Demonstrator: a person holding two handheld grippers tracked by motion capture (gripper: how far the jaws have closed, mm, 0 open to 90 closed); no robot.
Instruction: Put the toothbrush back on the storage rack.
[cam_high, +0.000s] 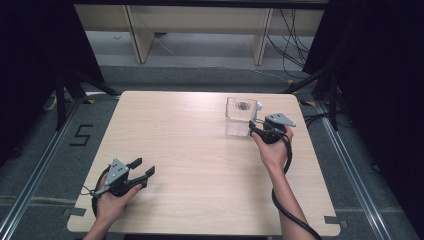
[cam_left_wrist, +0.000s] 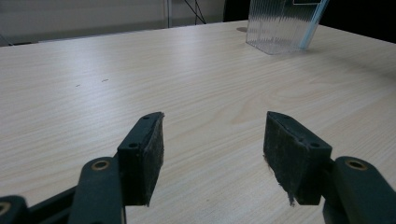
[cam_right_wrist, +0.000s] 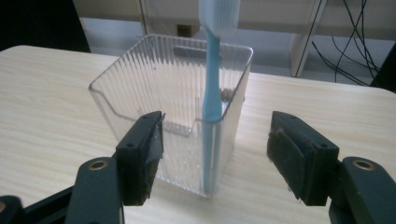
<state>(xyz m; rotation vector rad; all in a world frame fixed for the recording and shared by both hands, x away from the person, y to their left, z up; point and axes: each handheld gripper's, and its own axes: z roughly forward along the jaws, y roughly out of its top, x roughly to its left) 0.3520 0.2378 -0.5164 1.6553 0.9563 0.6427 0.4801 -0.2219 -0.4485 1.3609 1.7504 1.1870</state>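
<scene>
Toothbrush (cam_right_wrist: 212, 79) upright in ribbed cup (cam_right_wrist: 140, 93) on wooden table (cam_right_wrist: 42, 102)

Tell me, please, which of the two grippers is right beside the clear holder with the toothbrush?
The right gripper, open beside the clear holder with the blue toothbrush; the left gripper is far off.

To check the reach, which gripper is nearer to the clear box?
Right. The right gripper is just beside the clear box, jaws open toward it. The left gripper rests far away at the near left of the table.

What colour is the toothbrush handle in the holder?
Light blue toothbrush; clearest in the right gripper view.
</scene>
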